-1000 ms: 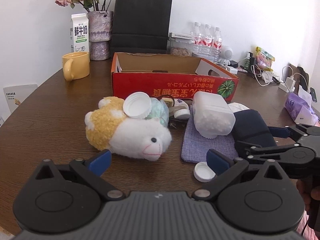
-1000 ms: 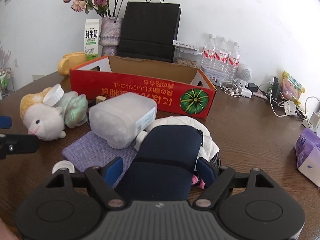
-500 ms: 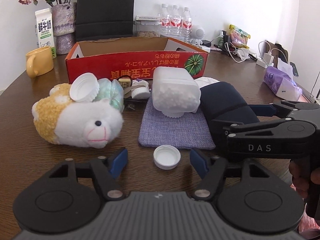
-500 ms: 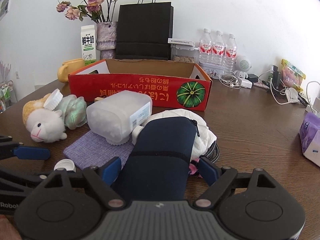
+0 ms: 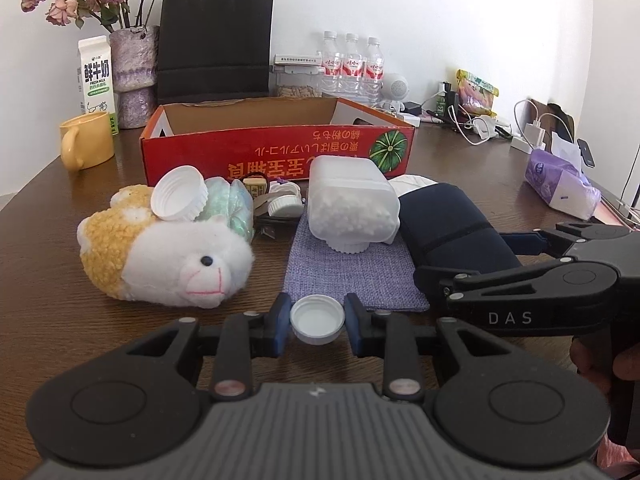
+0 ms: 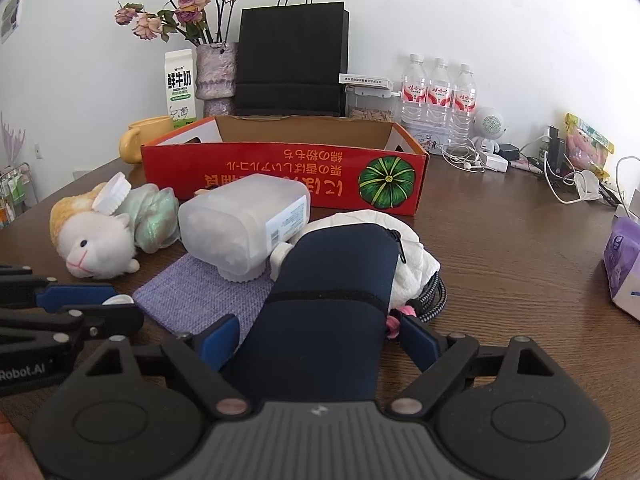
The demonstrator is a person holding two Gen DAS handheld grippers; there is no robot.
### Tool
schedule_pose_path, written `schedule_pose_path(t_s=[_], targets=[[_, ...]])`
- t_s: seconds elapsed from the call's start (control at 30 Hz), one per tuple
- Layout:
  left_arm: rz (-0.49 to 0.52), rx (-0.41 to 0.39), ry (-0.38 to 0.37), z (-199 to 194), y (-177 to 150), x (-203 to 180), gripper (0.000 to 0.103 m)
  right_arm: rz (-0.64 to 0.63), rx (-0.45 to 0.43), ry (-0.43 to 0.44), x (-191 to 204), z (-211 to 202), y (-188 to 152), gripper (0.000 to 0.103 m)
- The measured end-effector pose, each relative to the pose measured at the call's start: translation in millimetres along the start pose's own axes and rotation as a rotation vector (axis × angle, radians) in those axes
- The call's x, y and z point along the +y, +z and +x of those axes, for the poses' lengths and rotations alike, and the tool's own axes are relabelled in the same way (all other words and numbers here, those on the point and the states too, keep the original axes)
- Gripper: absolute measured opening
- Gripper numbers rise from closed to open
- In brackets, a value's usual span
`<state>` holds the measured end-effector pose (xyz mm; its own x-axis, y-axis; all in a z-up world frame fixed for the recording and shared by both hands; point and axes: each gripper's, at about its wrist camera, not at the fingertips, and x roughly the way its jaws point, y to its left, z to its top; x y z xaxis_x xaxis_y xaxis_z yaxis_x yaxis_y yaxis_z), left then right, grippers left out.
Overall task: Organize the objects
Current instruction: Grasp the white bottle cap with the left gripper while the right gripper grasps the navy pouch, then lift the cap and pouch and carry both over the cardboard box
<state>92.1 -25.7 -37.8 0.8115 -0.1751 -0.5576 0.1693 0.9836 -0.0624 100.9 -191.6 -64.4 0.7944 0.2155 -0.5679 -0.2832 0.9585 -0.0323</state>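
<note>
My left gripper (image 5: 317,322) is shut on a small white bottle cap (image 5: 317,319) at the near edge of a purple cloth mat (image 5: 352,270). My right gripper (image 6: 320,338) is open with its fingers on either side of a dark navy pouch (image 6: 332,300), which lies on white fabric (image 6: 404,240). A frosted plastic jar (image 5: 352,200) lies on its side on the mat. A plush lamb (image 5: 168,252) with a large white lid (image 5: 180,194) on it lies to the left. An open red cardboard box (image 5: 276,152) stands behind.
A yellow mug (image 5: 86,140), milk carton (image 5: 96,74), flower vase (image 5: 134,76) and black paper bag (image 5: 216,44) stand at the back. Water bottles (image 5: 352,68), cables and chargers (image 5: 480,124) and a purple tissue pack (image 5: 560,184) lie to the right.
My left gripper has moved forward and closed on the small white cap. My right gripper has narrowed around the navy pouch.
</note>
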Motion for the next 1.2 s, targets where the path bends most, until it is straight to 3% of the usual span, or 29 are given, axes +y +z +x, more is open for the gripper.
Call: schedule_pose_path(t_s=[0.17, 0.47, 0.83, 1.2], targets=[[-0.01, -0.003, 0.002, 0.4, 0.2, 3.0, 0.029, 0.01, -0.011, -0.007, -0.4, -0.1, -0.6, 0.087], [-0.02, -0.008, 0.009, 0.2, 0.0, 4.9, 0.029, -0.142, -0.083, -0.154, 23.8, 0.7, -2.7, 0.086], [-0.024, -0.018, 0.009, -3.0, -0.4, 5.7, 0.029, -0.172, -0.068, -0.118, 26.8, 2.3, -4.0, 0.07], [-0.035, -0.04, 0.01, -11.0, -1.4, 6.5, 0.029, -0.131, -0.074, -0.053, 16.5, -7.1, -5.8, 0.064]])
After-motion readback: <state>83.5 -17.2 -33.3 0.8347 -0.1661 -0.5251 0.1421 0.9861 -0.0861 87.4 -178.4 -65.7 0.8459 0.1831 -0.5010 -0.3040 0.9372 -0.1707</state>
